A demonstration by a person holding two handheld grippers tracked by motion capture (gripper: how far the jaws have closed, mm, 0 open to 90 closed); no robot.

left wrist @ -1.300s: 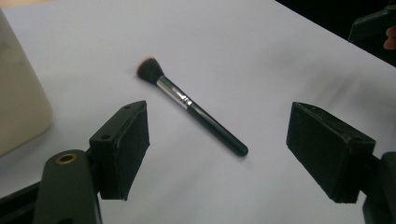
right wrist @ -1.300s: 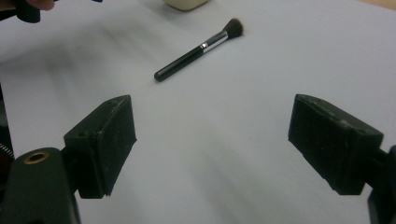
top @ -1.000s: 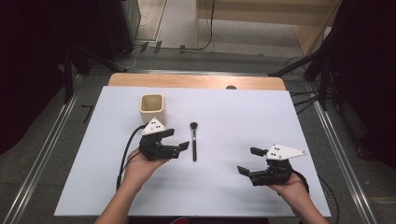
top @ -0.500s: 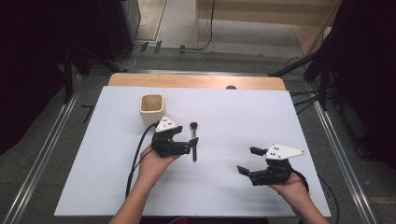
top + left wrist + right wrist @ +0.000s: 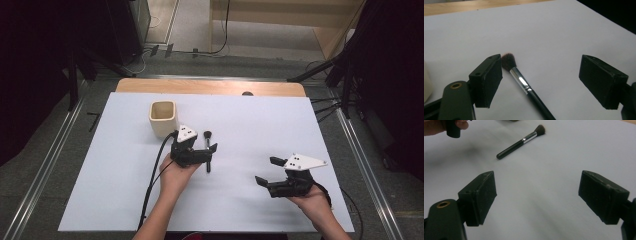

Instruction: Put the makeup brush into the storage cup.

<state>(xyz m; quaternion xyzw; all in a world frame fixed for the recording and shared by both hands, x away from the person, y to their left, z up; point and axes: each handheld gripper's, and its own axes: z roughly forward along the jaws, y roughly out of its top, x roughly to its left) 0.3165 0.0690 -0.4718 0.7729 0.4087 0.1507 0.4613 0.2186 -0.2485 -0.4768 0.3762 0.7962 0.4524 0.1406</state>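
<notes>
Lying flat on the white table (image 5: 260,115), the brush (image 5: 207,150) points its bristles toward the far edge, just right of the cup (image 5: 163,118). The left gripper (image 5: 207,150) hovers over it with jaws wide apart; in the left gripper view the brush (image 5: 524,83) runs between them, its bristle end just beside one jaw, not pinched. The right gripper (image 5: 267,171) sits well apart near the table's front right, jaws also spread, holding nothing.

- Left black two-jaw gripper (image 5: 202,151): a white three-cornered plate on top, a black cable behind.
- Right black two-jaw gripper (image 5: 269,172): the same plate; a brass-coloured screw hole near its jaw.
- Forearms without sleeves.
</notes>
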